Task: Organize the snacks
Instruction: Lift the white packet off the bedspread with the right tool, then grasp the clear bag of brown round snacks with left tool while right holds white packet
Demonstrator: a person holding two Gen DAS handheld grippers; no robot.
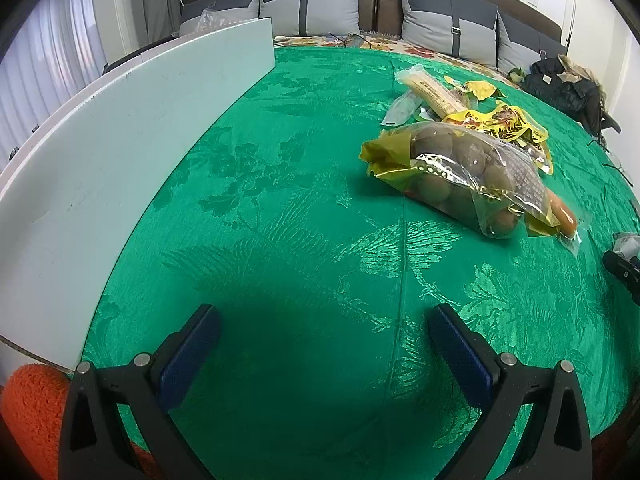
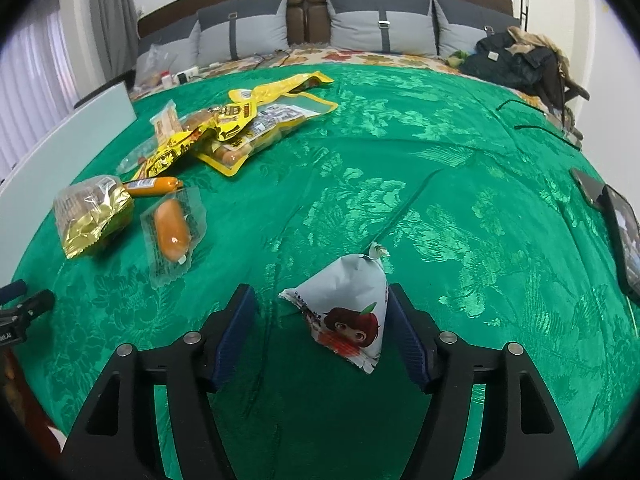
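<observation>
A white pyramid-shaped snack packet (image 2: 348, 300) with a cartoon face lies on the green bedspread (image 2: 440, 200), between the fingers of my right gripper (image 2: 319, 294). That gripper is open: the right pad is close beside the packet and the left pad stands clear of it. Farther left lie a sealed sausage (image 2: 172, 232), a gold-ended bag of brown round snacks (image 2: 94, 216) and a heap of yellow packets (image 2: 240, 120). My left gripper (image 1: 324, 316) is open over bare cloth with nothing between its fingers. The bag of round snacks (image 1: 460, 168) lies ahead of it to the right.
A white board (image 1: 120, 140) stands along the left edge of the bed. A dark tablet (image 2: 624, 236) and cables lie at the right edge. A dark jacket (image 2: 516, 60) and grey pillows (image 2: 380, 20) sit at the headboard. An orange fluffy thing (image 1: 28, 412) is at lower left.
</observation>
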